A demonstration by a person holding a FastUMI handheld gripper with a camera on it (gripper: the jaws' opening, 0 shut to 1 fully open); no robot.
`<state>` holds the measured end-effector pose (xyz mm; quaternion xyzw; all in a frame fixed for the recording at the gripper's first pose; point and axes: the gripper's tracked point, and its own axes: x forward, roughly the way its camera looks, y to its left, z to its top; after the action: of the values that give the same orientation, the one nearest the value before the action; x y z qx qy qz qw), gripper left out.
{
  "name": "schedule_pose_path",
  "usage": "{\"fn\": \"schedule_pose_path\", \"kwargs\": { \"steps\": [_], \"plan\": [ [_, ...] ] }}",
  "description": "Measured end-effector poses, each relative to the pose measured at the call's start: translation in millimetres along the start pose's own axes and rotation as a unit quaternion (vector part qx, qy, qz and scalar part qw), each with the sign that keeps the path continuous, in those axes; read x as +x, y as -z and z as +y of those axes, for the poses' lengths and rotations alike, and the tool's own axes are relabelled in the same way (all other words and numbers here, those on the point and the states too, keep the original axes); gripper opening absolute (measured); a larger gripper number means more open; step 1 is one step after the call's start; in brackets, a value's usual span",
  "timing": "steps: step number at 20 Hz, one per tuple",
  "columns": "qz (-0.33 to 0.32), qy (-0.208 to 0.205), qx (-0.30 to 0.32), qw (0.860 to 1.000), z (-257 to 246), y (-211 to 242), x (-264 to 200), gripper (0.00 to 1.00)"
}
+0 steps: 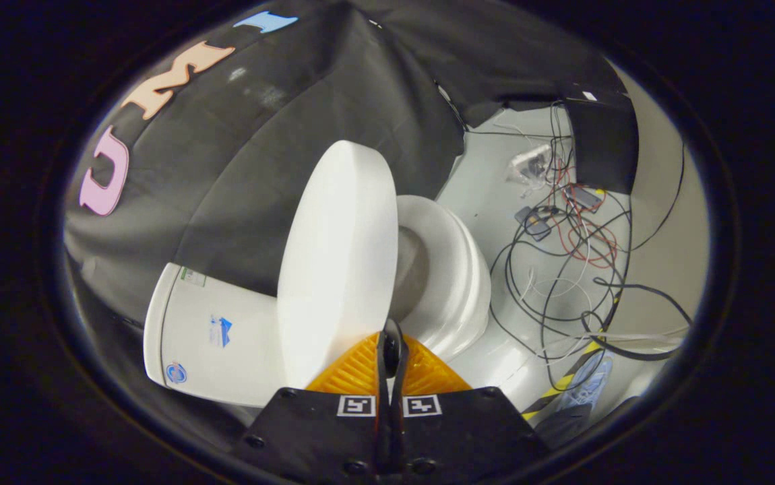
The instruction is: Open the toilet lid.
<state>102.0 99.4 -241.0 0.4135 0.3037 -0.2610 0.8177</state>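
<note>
The toilet lid (333, 259) stood raised near the centre of the frame, between the tank (209, 337) at lower left and the seat (451, 276) at right. The hand-held gripper (391, 343), at bottom centre, was clenched, fingers nearly together at the lid's edge; whether they pinched it could not be told. Loosely held, the lid might slip and drop onto the seat

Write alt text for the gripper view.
The gripper, jaws nearly together, sits at the edge of a white toilet lid swung partly up, exposing the seat and bowl. The cistern lies beside the lid; tangled cables cover the floor beyond.
</note>
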Motion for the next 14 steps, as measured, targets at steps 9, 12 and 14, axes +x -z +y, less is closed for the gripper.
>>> {"fn": "schedule_pose_path", "kwargs": {
  "steps": [9, 12, 14],
  "plan": [
    [-0.025, -0.002, -0.061, 0.998, 34.5, -8.6, -25.3, 0.01],
    [-0.036, 0.007, -0.095, 0.995, 47.6, -11.6, -34.7, 0.01],
    [-0.044, 0.011, -0.109, 0.993, 56.4, -11.5, -39.7, 0.01]
  ]
}}
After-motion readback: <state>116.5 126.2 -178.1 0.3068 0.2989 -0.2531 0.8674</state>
